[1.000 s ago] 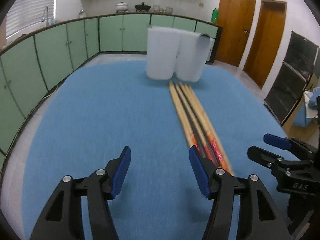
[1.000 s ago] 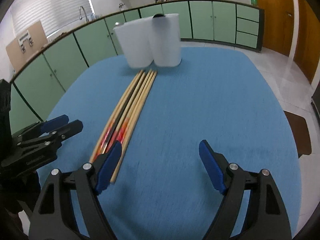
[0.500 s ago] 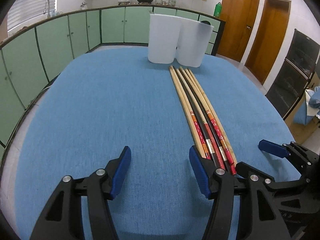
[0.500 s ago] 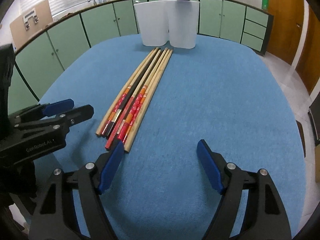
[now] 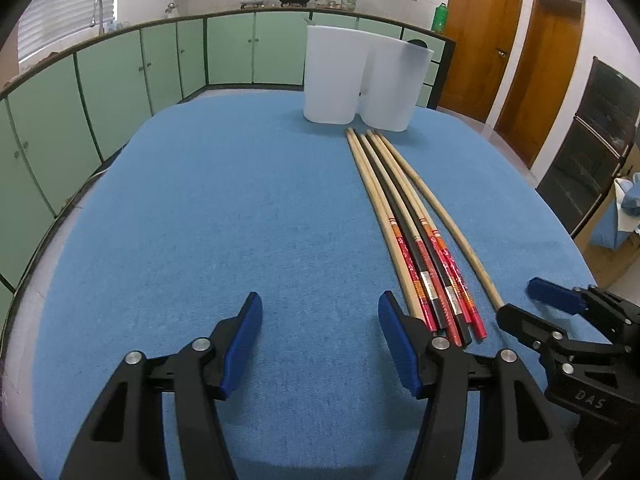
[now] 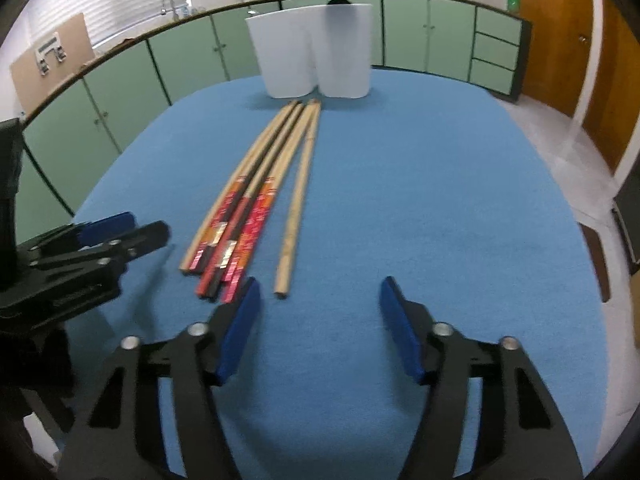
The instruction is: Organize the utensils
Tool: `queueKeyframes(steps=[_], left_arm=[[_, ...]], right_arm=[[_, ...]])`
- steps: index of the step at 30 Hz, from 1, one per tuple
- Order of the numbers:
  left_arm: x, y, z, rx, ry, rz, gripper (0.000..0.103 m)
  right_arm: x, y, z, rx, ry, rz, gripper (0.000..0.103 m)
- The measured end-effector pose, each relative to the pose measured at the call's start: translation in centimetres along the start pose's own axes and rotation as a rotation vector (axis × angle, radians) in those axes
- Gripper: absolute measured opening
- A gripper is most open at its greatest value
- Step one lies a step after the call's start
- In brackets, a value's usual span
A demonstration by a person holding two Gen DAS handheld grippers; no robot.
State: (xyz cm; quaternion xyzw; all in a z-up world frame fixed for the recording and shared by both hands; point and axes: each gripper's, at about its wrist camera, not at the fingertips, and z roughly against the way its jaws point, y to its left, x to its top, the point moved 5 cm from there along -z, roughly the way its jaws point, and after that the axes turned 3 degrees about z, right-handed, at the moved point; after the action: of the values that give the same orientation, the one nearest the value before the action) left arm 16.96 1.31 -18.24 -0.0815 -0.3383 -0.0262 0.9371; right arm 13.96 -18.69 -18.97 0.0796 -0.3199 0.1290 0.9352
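Two white holders (image 5: pixel 362 80), smooth translucent plastic, tall and slightly tapered, side by side and touching at the far end of a table covered in blue woven cloth (image 5: pixel 240 208). Before them, a row of long chopsticks (image 5: pixel 404 216) lying flat on the cloth, thin tips just short of the holders' bases, thick ends toward the grippers. Probably six in all, though the packed ones overlap and blur in the right wrist view: about five pressed together, pale wood or black in the shaft with red and orange printed bands near the thick ends, plus one plain bamboo-coloured chopstick (image 6: pixel 295 196) splayed off to the right, tip touching the bundle, thick end apart from it.

Left gripper (image 5: pixel 320 340) spread wide and empty, black frame with flat blue pads, above bare cloth, right finger just beside the bundle's thick ends. Right gripper (image 6: pixel 318 324) likewise spread wide, nothing between the pads, just behind and right of the plain chopstick's thick end. Green cabinet fronts (image 5: pixel 120 76) curving round behind.
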Motion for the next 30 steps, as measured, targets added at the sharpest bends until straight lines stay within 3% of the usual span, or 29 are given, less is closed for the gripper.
queueKeyframes(steps=[3,5,8,19,30], left_arm=[[-0.2,-0.1,0.1,0.001,0.001,-0.006,0.06],[-0.2,-0.3,0.1,0.0,0.004,-0.01,0.06],[-0.3,-0.6,0.2,-0.001,0.002,-0.02,0.06],[-0.9,-3.0,0.4,-0.083,0.014,-0.082,0.06],[-1.1,-2.2,-0.2,-0.012,0.033,-0.103,0.062]], right_arm=[[0.2,0.6,-0.2,-0.004,0.002,0.025,0.035],[0.3,0.7,-0.2,0.002,-0.002,0.022,0.018],[0.4,0.9,-0.2,0.02,-0.002,0.023,0.007],[0.5,-0.7,-0.2,-0.015,-0.005,-0.025,0.006],[0.4,-0.9,-0.2,-0.009,-0.005,-0.028,0.007]])
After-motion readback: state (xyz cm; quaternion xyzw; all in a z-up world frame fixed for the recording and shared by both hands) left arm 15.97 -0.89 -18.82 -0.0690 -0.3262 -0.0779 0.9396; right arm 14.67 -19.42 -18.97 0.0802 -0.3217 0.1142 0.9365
